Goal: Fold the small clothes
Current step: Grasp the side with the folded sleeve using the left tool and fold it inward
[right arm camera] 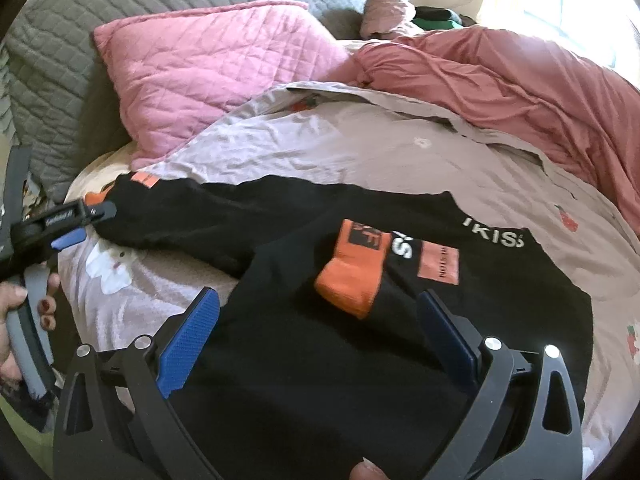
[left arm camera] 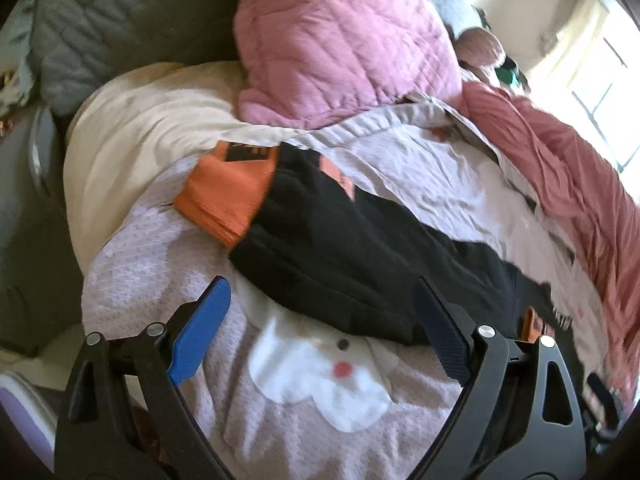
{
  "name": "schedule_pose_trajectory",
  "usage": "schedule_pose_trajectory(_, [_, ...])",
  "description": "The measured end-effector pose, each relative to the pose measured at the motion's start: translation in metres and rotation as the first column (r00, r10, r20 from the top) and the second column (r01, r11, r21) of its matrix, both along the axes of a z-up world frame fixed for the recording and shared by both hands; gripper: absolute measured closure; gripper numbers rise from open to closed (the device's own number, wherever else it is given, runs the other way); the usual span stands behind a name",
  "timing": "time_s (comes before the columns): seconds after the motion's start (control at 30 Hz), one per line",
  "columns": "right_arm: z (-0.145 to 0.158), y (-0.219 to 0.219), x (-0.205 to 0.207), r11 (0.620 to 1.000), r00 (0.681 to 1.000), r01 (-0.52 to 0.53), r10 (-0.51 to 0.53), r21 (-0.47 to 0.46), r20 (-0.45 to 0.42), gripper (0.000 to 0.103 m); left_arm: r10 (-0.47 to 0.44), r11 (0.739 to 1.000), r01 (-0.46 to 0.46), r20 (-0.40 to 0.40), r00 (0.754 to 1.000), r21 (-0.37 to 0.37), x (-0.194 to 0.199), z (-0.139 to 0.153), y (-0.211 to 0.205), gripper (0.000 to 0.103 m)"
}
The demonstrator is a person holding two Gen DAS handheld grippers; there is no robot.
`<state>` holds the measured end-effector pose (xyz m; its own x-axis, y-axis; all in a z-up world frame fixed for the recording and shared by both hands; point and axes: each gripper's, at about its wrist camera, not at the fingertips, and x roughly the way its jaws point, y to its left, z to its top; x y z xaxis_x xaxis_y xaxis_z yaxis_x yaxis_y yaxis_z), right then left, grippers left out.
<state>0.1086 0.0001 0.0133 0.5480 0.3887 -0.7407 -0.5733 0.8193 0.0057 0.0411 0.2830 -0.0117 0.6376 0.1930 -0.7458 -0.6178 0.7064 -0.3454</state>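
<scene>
A small black sweatshirt (right arm camera: 320, 340) with orange cuffs lies on the bed. One sleeve is folded across its body, its orange cuff (right arm camera: 352, 276) on top. The other sleeve (left arm camera: 340, 248) stretches left, ending in an orange cuff (left arm camera: 228, 196). My left gripper (left arm camera: 320, 292) is open, hovering just above the near edge of that sleeve; it also shows in the right wrist view (right arm camera: 72, 224). My right gripper (right arm camera: 320, 304) is open and empty above the sweatshirt's body, near the folded cuff.
The bed has a mauve printed cover (right arm camera: 360, 148). A pink quilted pillow (right arm camera: 208, 64) and a grey quilted headboard (right arm camera: 80, 12) lie behind. A rumpled salmon blanket (right arm camera: 520, 76) fills the right side. A cream sheet (left arm camera: 132, 136) shows at the left edge.
</scene>
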Motion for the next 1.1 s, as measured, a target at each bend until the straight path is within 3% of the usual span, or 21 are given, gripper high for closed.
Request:
schedule_pose_trajectory(0.2, [-0.004,0.008,-0.006,1.0,1.0,-0.024,0.024,-0.002,-0.011,0.005,0.063,0.991,-0.057,0.048,0.997,-0.118,0.0,-0.016,0.023,0.032])
schedule_pose_trajectory(0.33, [-0.006,0.007,-0.007,1.0,0.999,-0.022,0.022,-0.001,-0.023,0.005,0.106,0.986,-0.095,0.078,0.991,-0.134,0.002,-0.02,0.03,0.042])
schedule_pose_trajectory(0.43, [-0.007,0.004,-0.007,1.0,0.999,-0.015,0.016,0.002,-0.03,0.005,0.134,0.984,-0.122,0.084,0.987,-0.131,0.002,-0.02,0.036,0.059])
schedule_pose_trajectory(0.5, [-0.007,0.0,-0.006,1.0,0.999,-0.008,0.009,0.008,-0.035,0.005,0.133,0.985,-0.123,0.083,0.988,-0.121,0.003,-0.02,0.037,0.079])
schedule_pose_trajectory(0.57, [-0.007,-0.003,-0.004,1.0,0.999,-0.003,0.003,0.011,-0.039,0.005,0.129,0.985,-0.117,0.096,0.987,-0.124,0.002,-0.016,0.036,0.09])
schedule_pose_trajectory(0.7, [-0.008,-0.015,0.0,1.0,0.999,0.02,-0.019,0.016,-0.047,0.005,0.105,0.993,-0.097,0.144,0.984,-0.062,0.0,0.004,0.019,0.093])
schedule_pose_trajectory(0.87, [-0.01,-0.044,0.009,0.996,0.995,0.085,-0.083,0.026,-0.063,0.005,-0.001,1.0,-0.005,0.213,0.977,0.026,0.005,0.041,-0.017,0.093])
schedule_pose_trajectory(0.97, [-0.012,-0.07,0.018,0.989,0.987,0.147,-0.145,0.033,-0.071,0.005,-0.103,0.992,0.081,0.236,0.966,0.101,0.014,0.067,-0.048,0.093])
schedule_pose_trajectory(1.1, [-0.014,-0.109,0.028,0.969,0.968,0.243,-0.24,0.037,-0.078,0.005,-0.247,0.96,0.202,0.245,0.938,0.194,0.03,0.093,-0.099,0.093])
